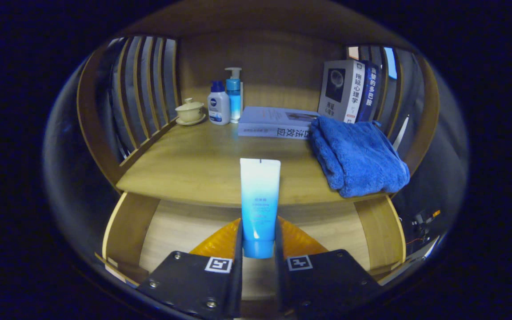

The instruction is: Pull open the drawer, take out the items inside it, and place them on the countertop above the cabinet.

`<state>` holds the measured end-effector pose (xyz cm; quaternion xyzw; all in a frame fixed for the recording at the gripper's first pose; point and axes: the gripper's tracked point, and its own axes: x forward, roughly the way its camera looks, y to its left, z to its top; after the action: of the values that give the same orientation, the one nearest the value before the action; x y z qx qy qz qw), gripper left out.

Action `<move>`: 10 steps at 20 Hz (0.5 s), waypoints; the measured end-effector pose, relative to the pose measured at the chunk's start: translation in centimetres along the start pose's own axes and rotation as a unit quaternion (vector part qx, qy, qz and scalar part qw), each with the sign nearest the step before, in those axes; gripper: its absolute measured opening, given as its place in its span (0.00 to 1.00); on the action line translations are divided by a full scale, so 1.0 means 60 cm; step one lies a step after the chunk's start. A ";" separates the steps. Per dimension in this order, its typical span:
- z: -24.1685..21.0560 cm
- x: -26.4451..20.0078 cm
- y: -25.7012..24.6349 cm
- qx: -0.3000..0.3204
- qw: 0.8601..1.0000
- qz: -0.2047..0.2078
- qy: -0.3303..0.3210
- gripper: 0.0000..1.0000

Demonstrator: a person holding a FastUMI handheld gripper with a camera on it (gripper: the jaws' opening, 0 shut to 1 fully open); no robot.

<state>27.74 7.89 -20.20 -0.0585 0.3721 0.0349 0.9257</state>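
the gripper (259,240) sits low in the middle of the frame, its two fingers pinching a blue-and-white tube (260,202) near its cap end, one finger pressed to each side. the tube stands up from between them, cap down, its flat white end reaching over the front edge of the countertop (194,169). below that edge, in the lower part of the frame, the drawer (125,231) hangs pulled open, its pale wooden bottom showing on both sides of the fingers.

on the countertop, right of centre, a folded blue towel (358,155) lies close to the front edge. just behind it, touching or nearly so, a book (274,122) lies flat, and two more books (349,89) stand upright in the upper right against the slatted side rail (142,84)'s twin on that side. in the upper left of the countertop a small lidded cup on a saucer (190,111) rests near the left slats, and beside it a squat white bottle (218,104) with a blue cap stands just in front of a taller blue pump bottle (234,93), both near the back panel.
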 end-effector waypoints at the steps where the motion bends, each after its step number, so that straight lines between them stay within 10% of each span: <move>1: 0.004 0.006 0.001 0.005 1.000 0.000 -0.002 0.30; 10: 0.058 0.053 0.000 0.062 0.998 0.007 -0.025 0.31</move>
<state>32.38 8.41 -19.90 0.0026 0.3504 0.0196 0.9364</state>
